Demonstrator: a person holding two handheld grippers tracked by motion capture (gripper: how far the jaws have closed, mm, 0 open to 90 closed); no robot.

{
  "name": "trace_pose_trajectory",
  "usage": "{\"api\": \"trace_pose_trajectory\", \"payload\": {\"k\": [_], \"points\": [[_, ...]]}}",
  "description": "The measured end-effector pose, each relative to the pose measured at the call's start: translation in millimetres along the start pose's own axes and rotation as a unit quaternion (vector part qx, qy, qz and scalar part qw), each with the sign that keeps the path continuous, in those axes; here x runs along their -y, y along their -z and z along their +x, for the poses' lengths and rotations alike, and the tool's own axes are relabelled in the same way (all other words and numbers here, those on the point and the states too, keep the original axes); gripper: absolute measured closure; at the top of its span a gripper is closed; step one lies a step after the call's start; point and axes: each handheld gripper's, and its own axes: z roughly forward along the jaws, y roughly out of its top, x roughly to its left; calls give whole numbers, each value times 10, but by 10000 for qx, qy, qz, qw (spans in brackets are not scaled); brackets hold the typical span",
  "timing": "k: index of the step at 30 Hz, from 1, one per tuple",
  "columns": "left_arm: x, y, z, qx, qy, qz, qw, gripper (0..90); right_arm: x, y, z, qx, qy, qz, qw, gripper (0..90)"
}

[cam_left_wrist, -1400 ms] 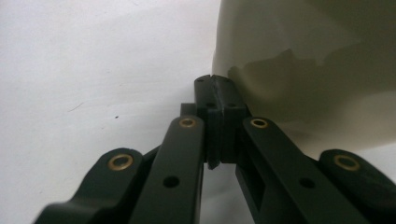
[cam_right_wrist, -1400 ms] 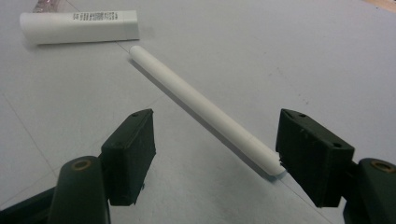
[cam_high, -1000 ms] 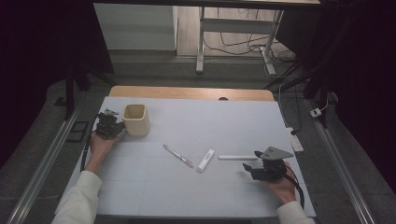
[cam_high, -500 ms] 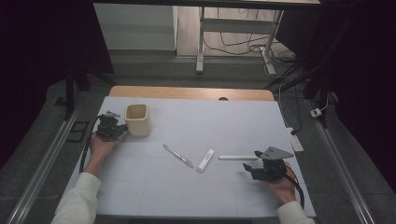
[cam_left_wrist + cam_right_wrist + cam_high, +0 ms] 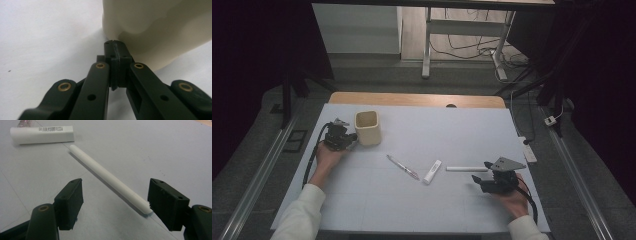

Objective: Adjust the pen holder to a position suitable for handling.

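White stick (image 5: 110, 180) lies ungrasped on the tabletop (image 5: 462, 135) between the right gripper's (image 5: 115, 202) spread jaws, while the left gripper (image 5: 115, 46), jaws closed and empty, rests beside the cream cup (image 5: 367, 127).

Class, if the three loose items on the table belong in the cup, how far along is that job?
Done: nothing visibly moved. The cup looks empty.
In hand: the open right gripper straddles the white stick.
Left: stick, tube and pen all lie on the table.

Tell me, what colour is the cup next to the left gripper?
The cup is cream, clearest in the high view.
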Motion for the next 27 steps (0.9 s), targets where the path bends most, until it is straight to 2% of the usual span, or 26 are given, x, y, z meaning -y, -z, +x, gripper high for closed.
{"api": "trace_pose_trajectory", "payload": {"k": [6, 27], "points": [[-36, -35, -81, 63, -41, 15, 10000, 888, -14, 45, -22, -85, -165, -213, 9996, 285], [-184, -172, -263, 92, -240, 45, 9997, 887, -13, 34, 4, -81, -105, -171, 9998, 285]]}}
